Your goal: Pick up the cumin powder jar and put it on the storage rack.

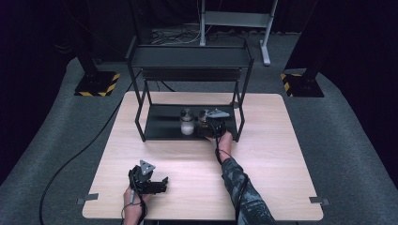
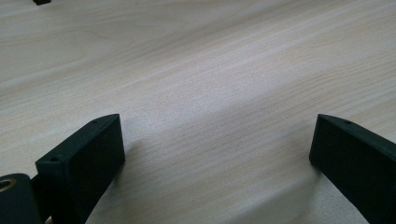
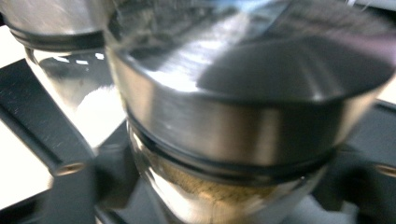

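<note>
Two glass jars with metal lids stand on the lower shelf of a black rack (image 1: 155, 127). One jar (image 1: 187, 123) holds white powder, the other (image 1: 203, 120) brown powder. My right gripper (image 1: 212, 127) reaches into the shelf at the brown jar. In the right gripper view that brown jar (image 3: 243, 121) sits close up and blurred between the two jaws, which stand wide apart on either side, and the white jar (image 3: 79, 79) is behind it at the left. My left gripper (image 1: 159, 183) rests low over the table's front, open with nothing between its fingers (image 2: 84, 163).
The rack has an upper shelf (image 1: 187, 56) directly above the jars and thin posts at its corners. The wooden table (image 1: 263, 164) spreads around it. Cables trail from both grippers. Stand bases with yellow-black stripes (image 1: 97, 84) sit on the floor behind.
</note>
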Action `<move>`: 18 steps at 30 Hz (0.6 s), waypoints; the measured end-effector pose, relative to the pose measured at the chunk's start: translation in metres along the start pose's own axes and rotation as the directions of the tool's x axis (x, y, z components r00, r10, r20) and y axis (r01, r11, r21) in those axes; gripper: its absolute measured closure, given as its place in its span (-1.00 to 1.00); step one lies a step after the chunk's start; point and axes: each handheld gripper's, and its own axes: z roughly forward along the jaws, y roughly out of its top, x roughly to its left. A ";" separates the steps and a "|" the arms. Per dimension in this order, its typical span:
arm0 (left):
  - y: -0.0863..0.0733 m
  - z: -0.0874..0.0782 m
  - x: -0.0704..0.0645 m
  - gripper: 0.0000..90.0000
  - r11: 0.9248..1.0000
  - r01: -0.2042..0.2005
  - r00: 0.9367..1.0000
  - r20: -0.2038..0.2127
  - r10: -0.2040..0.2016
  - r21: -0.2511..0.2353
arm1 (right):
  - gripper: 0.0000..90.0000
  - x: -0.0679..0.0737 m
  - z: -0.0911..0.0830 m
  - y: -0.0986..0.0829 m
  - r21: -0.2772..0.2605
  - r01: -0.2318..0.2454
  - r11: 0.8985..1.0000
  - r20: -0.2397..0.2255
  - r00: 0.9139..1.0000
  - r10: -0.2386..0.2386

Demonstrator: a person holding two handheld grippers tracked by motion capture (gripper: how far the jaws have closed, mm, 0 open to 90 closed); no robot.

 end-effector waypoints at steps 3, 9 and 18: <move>0.000 0.000 0.000 -0.94 1.000 0.000 1.000 0.000 0.000 0.000 | -0.82 0.001 -0.002 0.007 0.042 -0.003 0.999 0.014 1.000 0.002; 0.000 0.000 0.000 -0.94 1.000 0.000 1.000 0.000 0.000 0.000 | -0.99 -0.006 -0.012 0.023 0.153 -0.032 0.988 -0.029 0.999 0.037; 0.000 0.000 0.000 -0.94 1.000 0.000 1.000 0.000 0.000 0.000 | -1.00 0.005 -0.048 0.032 0.287 0.077 0.955 -0.093 0.994 -0.053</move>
